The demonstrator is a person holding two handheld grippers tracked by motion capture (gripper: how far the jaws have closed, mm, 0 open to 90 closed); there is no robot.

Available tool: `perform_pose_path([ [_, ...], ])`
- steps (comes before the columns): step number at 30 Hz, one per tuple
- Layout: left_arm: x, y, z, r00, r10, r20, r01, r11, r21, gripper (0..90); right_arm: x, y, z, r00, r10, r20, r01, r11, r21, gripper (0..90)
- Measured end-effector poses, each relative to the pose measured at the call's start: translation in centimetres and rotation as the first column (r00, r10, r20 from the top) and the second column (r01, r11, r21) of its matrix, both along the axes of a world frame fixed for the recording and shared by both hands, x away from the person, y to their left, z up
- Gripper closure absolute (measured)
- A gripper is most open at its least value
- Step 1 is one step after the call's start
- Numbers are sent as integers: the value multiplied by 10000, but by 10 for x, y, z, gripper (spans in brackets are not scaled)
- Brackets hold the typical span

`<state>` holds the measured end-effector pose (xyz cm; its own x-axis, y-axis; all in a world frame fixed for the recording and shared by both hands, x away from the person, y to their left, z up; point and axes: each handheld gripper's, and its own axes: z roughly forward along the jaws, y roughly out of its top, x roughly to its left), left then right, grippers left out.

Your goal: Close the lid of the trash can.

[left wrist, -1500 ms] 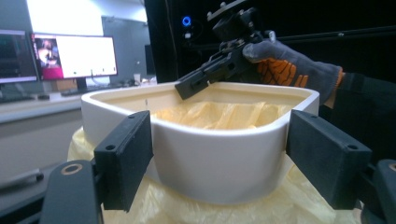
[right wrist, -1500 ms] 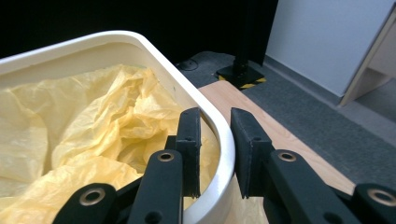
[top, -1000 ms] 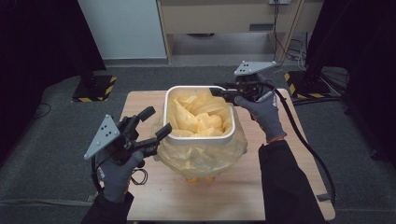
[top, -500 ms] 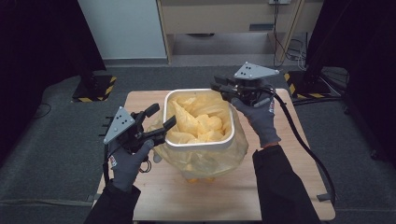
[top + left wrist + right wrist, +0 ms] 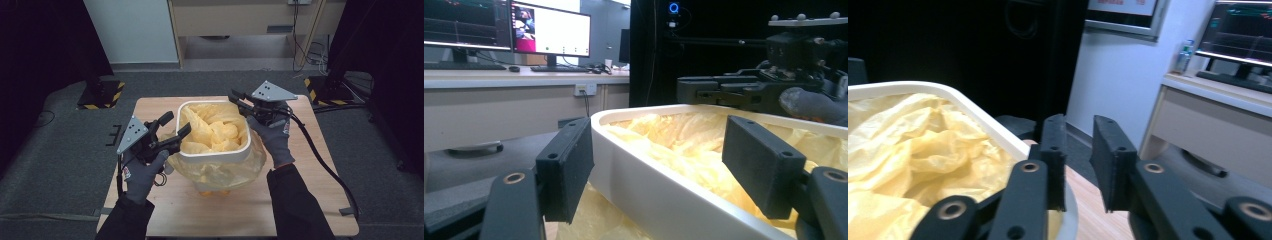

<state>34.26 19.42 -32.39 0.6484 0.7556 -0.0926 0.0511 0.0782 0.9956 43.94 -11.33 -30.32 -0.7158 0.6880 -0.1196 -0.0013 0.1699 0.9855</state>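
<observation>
A white bin (image 5: 214,150) is standing near the middle of the tabletop (image 5: 310,200), lined with a yellow bag (image 5: 212,127) whose loose plastic is bunching inside and draping down the outside walls. The left gripper (image 5: 176,128) is straddling the bin's left rim with its jaws wide: in the left gripper view one pad (image 5: 566,167) is sitting outside the wall and the other (image 5: 764,170) inside over the bag, neither pressing. The right gripper (image 5: 239,98) is hovering at the far right corner of the rim; its jaws have just been closing to a narrow gap, and in the right gripper view nothing is showing between its pads (image 5: 1113,160), the bag edge lying beside them.

Judged risks: the right jaws are closing beside the film rather than on it, so a pull here would likely come away empty; thin plastic pinched against the rim may tear; a one-sided tug from the left may tip or slide the light bin toward the left edge.

Monitors (image 5: 549,30) are glowing in the background, but their writing is too small to read; no brand or label is legible on bin or bag.
</observation>
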Motion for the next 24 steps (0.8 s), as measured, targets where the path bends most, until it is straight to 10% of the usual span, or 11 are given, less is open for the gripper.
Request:
perform_pose_path([
  [14,-8,3,-3,9999,133,-107,-137,9993,-348,231,-48,-8,5,9956,-862,361,837,9943,658,399],
  [18,-7,2,-5,9996,279,-39,-280,9981,-549,231,-55,-15,-6,9952,-966,132,933,9831,1577,488],
  [24,-5,1,-7,9990,368,239,-353,9975,-606,266,-57,-17,-11,9953,-966,70,948,9864,1339,541],
])
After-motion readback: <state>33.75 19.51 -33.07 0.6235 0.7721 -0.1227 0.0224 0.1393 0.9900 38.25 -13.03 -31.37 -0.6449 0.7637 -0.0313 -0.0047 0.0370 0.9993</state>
